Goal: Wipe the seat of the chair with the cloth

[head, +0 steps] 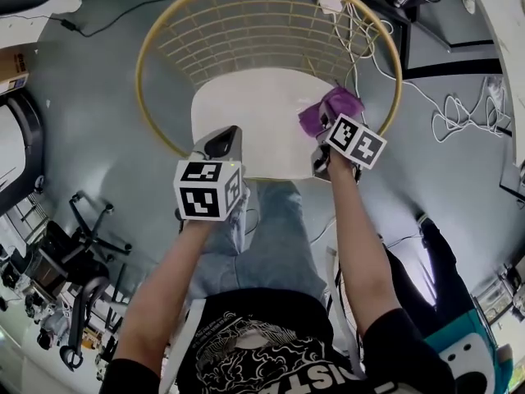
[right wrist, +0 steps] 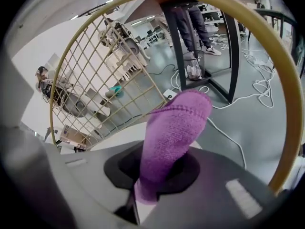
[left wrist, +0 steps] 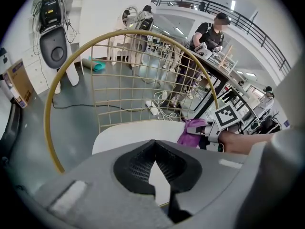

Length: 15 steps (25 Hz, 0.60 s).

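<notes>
Well, cloth look: the cloth [right wrist: 176,132] is a purple knit with a stitched hem line near its top. It is bunched into a thick, rounded fold, and the knit texture shows clearly in the right gripper view.
Cloth place: it sits at the far right corner of the seat [head: 254,121], close to the yellow wire back [head: 246,31] of the chair. Whether it presses on the seat or hangs just above it I cannot tell.
Cloth and right tool: the right tool [head: 321,128] has its jaws closed on the lower end of the cloth. The rest of the fold stands up and out past the jaw tips, leaning toward the chair back.
Cloth and left tool: the cloth is well to the right of the left tool [head: 221,144], across the width of the seat.
Left tool: it hovers at the near left edge of the seat. In the left gripper view its jaw tips meet and hold nothing, and white seat shows through the narrow gap below the tips.
Seat: white, smooth and squarish with rounded corners.
Floor: grey floor [head: 107,113] surrounds the chair, with white cables [head: 459,109] lying beyond the seat's right side.
</notes>
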Motion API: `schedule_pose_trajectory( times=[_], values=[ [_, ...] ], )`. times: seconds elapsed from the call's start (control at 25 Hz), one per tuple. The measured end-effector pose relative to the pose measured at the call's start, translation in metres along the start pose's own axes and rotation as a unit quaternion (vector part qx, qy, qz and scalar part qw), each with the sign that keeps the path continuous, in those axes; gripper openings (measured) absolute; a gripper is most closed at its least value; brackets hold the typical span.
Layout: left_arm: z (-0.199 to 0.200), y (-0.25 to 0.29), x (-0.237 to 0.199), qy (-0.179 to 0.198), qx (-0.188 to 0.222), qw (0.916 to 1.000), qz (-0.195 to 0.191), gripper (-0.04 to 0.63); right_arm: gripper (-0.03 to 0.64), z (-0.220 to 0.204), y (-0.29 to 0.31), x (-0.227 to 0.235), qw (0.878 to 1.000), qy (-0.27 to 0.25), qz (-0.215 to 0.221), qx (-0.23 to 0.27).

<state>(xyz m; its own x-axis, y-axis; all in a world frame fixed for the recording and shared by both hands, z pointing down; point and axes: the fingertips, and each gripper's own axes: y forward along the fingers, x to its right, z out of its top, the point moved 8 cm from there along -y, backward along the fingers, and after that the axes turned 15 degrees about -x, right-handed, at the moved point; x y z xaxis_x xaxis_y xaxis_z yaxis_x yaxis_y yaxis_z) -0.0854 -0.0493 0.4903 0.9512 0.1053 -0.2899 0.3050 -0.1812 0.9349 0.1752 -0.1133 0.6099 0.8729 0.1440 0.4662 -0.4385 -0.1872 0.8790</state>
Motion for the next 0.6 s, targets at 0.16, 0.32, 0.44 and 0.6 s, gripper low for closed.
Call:
schedule_pose_trajectory(
  times=[0.16,0.32,0.44,0.6],
  values=[
    [-0.003,-0.002,-0.020,-0.010,0.002,0.9999,0.002,0.000,0.058,-0.001,0.003,-0.022,1.000,-0.029,0.008,-0.002],
    [-0.016,0.000,-0.034,-0.022,0.002,0.9997,0.011,0.000,0.058,-0.016,0.003,-0.065,0.995,-0.081,0.058,-0.002],
    [-0.028,-0.002,-0.045,-0.030,0.000,0.9994,0.018,0.000,0.058,-0.035,0.012,-0.107,0.987,-0.120,0.109,-0.023],
    [-0.047,-0.018,-0.059,-0.051,0.005,0.9984,0.024,0.000,0.058,-0.069,0.028,-0.164,0.970,-0.174,0.153,-0.067]
  ],
)
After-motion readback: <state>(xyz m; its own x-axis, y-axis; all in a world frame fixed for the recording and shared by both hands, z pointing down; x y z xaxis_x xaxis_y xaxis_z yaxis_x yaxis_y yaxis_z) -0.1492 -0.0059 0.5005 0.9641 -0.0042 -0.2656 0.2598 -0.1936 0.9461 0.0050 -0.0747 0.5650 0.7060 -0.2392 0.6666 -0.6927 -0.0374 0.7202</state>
